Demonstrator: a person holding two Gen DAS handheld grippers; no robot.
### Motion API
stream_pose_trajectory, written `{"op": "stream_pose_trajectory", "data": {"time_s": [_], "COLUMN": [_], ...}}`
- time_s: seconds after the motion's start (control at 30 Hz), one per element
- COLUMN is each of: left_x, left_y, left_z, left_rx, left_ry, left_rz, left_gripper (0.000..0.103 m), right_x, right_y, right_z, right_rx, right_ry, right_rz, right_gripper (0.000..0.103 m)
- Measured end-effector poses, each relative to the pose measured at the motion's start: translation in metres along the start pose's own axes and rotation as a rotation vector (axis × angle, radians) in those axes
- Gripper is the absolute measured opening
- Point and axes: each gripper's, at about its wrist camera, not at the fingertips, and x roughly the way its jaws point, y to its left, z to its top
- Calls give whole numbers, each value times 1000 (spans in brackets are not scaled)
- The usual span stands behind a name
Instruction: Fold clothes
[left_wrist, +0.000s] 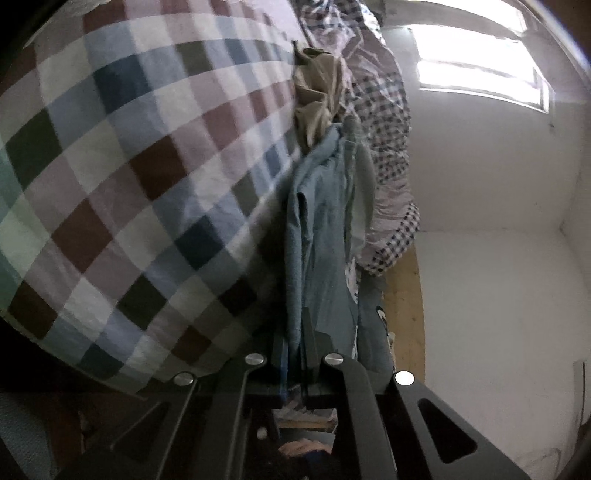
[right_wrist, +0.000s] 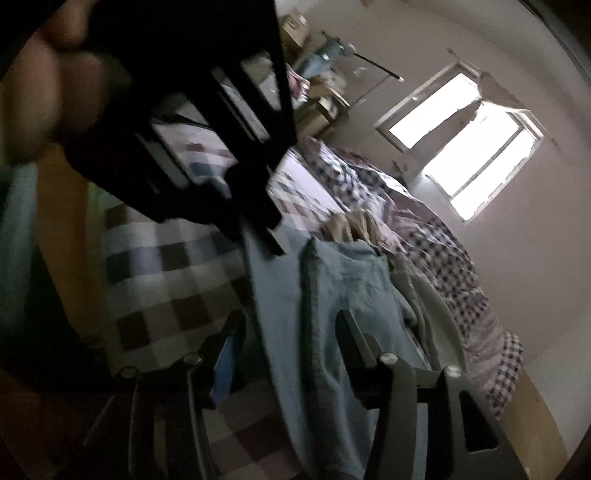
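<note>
A blue-grey garment (left_wrist: 321, 236) hangs stretched over a bed with a checked sheet (left_wrist: 129, 166). My left gripper (left_wrist: 295, 354) is shut on the garment's edge, the cloth pinched between its narrow jaws. In the right wrist view the same garment (right_wrist: 332, 314) runs between my right gripper's fingers (right_wrist: 295, 332), which stand wide apart around the cloth. The left gripper (right_wrist: 258, 236) shows there too at upper left, held by a hand (right_wrist: 55, 85), clamped on the garment's far edge.
A tan garment (left_wrist: 317, 96) and a rumpled small-check duvet (left_wrist: 388, 147) lie on the bed's far side. A wooden bed edge (left_wrist: 406, 295), a white wall and a bright window (right_wrist: 469, 147) lie to the right. Boxes (right_wrist: 295, 33) are stacked in the far corner.
</note>
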Motion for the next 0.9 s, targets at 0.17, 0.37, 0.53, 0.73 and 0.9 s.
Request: {"op": "stream_pose_trajectory", "data": {"time_s": [0.17, 0.37, 0.53, 0.73, 0.9], "left_x": [-4, -6, -6, -6, -11], "left_y": [-2, -6, -5, -3, -3], "left_z": [-1, -1, 0, 1, 2], "left_rx": [7, 17, 17, 18, 23], "left_ry": [8, 16, 17, 14, 6], "left_rz": [-37, -85, -90, -89, -61], "left_gripper": [2, 2, 2, 2, 3], "right_x": [28, 52, 70, 79, 78], "right_y": [1, -3, -13, -16, -22], "right_z": [4, 12, 16, 19, 19], "right_rx": [-17, -26, -21, -26, -6], "right_ry": [51, 73, 97, 105, 90], "right_rz": [-89, -120, -152, -154, -131], "right_gripper": [54, 53, 38, 10, 2]}}
